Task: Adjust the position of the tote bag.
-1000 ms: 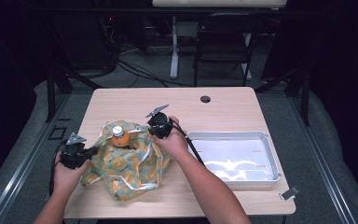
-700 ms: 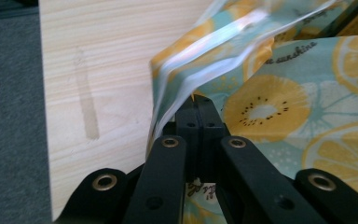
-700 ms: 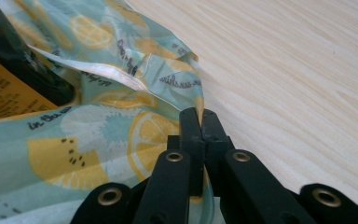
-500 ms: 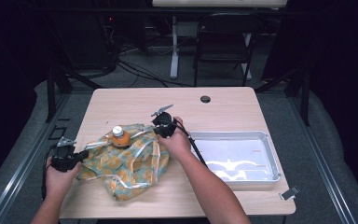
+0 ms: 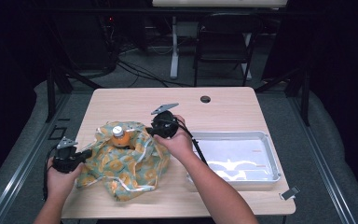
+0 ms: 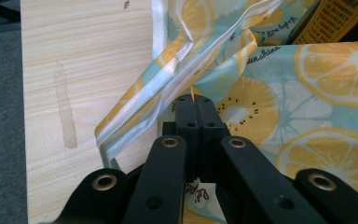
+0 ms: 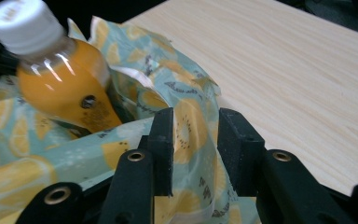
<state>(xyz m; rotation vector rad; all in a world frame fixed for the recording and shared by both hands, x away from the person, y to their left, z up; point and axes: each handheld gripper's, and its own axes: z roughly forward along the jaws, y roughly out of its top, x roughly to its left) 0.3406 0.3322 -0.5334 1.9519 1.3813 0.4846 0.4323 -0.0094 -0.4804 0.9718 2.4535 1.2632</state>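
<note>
The citrus-print bag (image 5: 121, 163) lies crumpled on the wooden table (image 5: 223, 105), left of the metal tray (image 5: 261, 137), with an orange juice bottle (image 5: 120, 136) standing upright in it. The left gripper (image 5: 81, 155) has its jaws clamped tight on the bag's left edge. The right gripper (image 7: 195, 135) has just been opening, jaws now apart with a fold of bag loose between them.

Script print on the lemon-patterned bag (image 6: 307, 116) reads "sunshine" beside a lemon slice. An orange-yellow box (image 6: 331, 23) behind it carries dark lettering, too small to read. Bottle cap (image 7: 25, 23) markings are blurred, illegible.
</note>
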